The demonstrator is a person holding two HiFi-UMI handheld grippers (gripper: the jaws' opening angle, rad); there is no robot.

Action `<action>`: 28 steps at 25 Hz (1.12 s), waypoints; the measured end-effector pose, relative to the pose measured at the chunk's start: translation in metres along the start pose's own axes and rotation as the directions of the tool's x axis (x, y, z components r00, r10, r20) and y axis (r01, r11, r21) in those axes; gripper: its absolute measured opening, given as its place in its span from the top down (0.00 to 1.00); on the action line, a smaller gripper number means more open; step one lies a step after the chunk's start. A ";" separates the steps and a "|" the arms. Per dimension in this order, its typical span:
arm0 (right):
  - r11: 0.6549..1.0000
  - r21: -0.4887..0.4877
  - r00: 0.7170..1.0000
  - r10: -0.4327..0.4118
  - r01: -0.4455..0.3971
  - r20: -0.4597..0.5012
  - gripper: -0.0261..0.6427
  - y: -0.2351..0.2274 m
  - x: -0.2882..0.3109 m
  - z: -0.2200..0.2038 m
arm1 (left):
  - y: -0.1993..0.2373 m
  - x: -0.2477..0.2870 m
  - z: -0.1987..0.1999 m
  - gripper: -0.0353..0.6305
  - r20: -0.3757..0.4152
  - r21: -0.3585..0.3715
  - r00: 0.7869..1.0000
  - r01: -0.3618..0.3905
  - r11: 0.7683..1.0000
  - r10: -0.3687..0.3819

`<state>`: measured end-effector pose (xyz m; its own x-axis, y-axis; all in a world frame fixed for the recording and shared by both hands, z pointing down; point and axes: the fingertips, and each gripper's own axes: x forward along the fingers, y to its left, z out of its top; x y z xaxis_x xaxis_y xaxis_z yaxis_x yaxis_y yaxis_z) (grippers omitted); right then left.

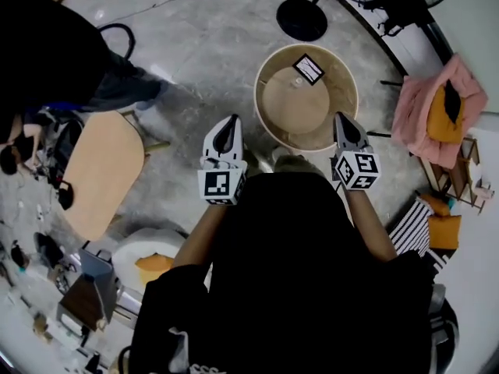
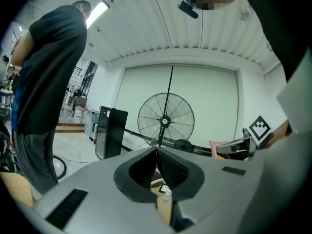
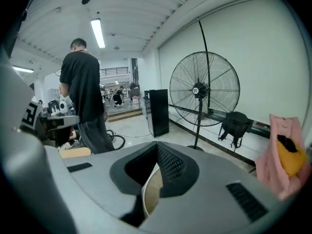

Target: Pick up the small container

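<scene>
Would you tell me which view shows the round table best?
The head view: it shows nearly the whole round table from above, with a marker card. The left gripper view shows a sliver behind the fingers; the right gripper view, just its edge.

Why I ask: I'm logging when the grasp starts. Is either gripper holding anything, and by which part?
Nothing is held. The left gripper and the right gripper both have their jaws shut with nothing between them, near the round table.

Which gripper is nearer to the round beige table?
Right. The right gripper hangs over the near right rim of the table; the left gripper is off its left side, above the grey floor.
</scene>
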<state>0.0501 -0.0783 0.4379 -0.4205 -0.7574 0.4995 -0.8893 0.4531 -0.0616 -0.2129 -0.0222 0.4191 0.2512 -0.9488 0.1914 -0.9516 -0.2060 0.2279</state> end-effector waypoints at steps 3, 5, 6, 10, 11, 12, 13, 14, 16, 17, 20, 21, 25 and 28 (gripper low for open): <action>0.989 0.145 0.999 -0.031 0.028 0.018 0.93 -0.001 -0.003 0.011 | 0.001 0.012 -0.011 0.92 -0.039 -0.030 0.997 0.059 0.998 -0.060; 0.973 0.227 0.998 -0.047 0.037 0.037 0.93 -0.003 -0.008 0.019 | -0.004 0.024 -0.023 0.92 -0.079 -0.059 0.991 0.106 0.993 -0.111; 0.971 0.235 0.998 -0.058 0.046 0.041 0.93 -0.001 -0.011 0.021 | -0.005 0.029 -0.029 0.92 -0.097 -0.066 0.986 0.131 0.989 -0.137; 0.984 0.159 0.995 -0.093 0.084 0.049 0.93 0.008 -0.027 0.025 | -0.004 0.042 -0.043 0.92 -0.129 -0.071 0.968 0.207 0.976 -0.214; 0.985 0.148 0.994 -0.101 0.094 0.045 0.93 0.005 -0.031 0.023 | -0.007 0.047 -0.045 0.92 -0.133 -0.067 0.965 0.218 0.974 -0.225; 0.984 0.147 0.993 -0.107 0.100 0.041 0.93 0.000 -0.035 0.021 | -0.011 0.052 -0.046 0.92 -0.138 -0.062 0.962 0.228 0.972 -0.234; 0.983 0.152 0.993 -0.110 0.103 0.039 0.93 -0.006 -0.040 0.019 | -0.016 0.058 -0.048 0.92 -0.144 -0.057 0.959 0.237 0.970 -0.243; 0.982 0.157 0.993 -0.110 0.103 0.041 0.93 -0.013 -0.045 0.017 | -0.023 0.063 -0.050 0.92 -0.152 -0.054 0.956 0.245 0.968 -0.250; 0.983 0.154 0.992 -0.111 0.102 0.052 0.93 -0.026 -0.052 0.014 | -0.035 0.074 -0.058 0.92 -0.175 -0.047 0.950 0.253 0.966 -0.257; 0.984 0.146 0.992 -0.113 0.104 0.058 0.93 -0.034 -0.054 0.012 | -0.042 0.080 -0.063 0.91 -0.189 -0.037 0.948 0.253 0.967 -0.256; 0.988 0.123 0.992 -0.106 0.097 0.067 0.93 -0.062 -0.054 0.003 | -0.064 0.099 -0.082 0.91 -0.221 0.012 0.944 0.255 0.967 -0.246; 0.988 0.124 0.993 -0.096 0.087 0.068 0.93 -0.070 -0.052 0.001 | -0.070 0.106 -0.089 0.91 -0.227 0.015 0.943 0.254 0.967 -0.244; 0.991 0.136 0.998 -0.015 0.007 0.064 0.93 -0.087 -0.050 -0.006 | -0.092 0.125 -0.115 0.91 -0.266 -0.011 0.938 0.226 0.974 -0.221; 0.994 0.093 0.998 0.049 -0.053 0.050 0.93 -0.095 -0.048 -0.013 | -0.106 0.140 -0.138 0.91 -0.305 0.006 0.934 0.198 0.980 -0.186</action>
<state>0.1568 -0.0794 0.4309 -0.4717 -0.7572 0.4518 -0.8785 0.4472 -0.1678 -0.0518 -0.1002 0.5538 0.4659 -0.7745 0.4279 -0.8843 -0.3907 0.2557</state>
